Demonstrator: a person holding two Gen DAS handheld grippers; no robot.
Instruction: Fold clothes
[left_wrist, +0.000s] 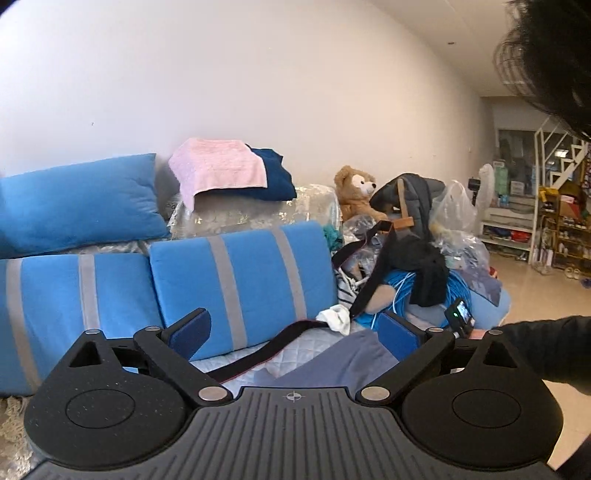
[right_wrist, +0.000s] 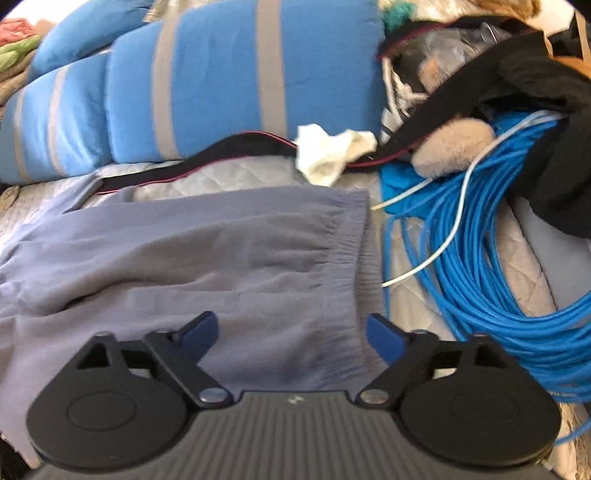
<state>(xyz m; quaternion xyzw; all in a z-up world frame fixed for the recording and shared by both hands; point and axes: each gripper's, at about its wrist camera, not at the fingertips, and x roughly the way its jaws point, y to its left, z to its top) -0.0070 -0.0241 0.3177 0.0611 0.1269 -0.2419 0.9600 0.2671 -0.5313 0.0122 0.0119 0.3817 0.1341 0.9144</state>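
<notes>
Grey shorts (right_wrist: 207, 251) lying flat, long axis sideways, waistband pointing toward blue cable coil (right_wrist: 491, 266); right gripper (right_wrist: 291, 334) (left gripper (left_wrist: 295, 332) too) hovering wide, gripping nothing.

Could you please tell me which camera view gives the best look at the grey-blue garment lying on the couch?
The right wrist view: the grey-blue garment fills the frame, spread flat, its gathered waistband visible. In the left wrist view only a small part shows above the hand-held gripper body.
</notes>
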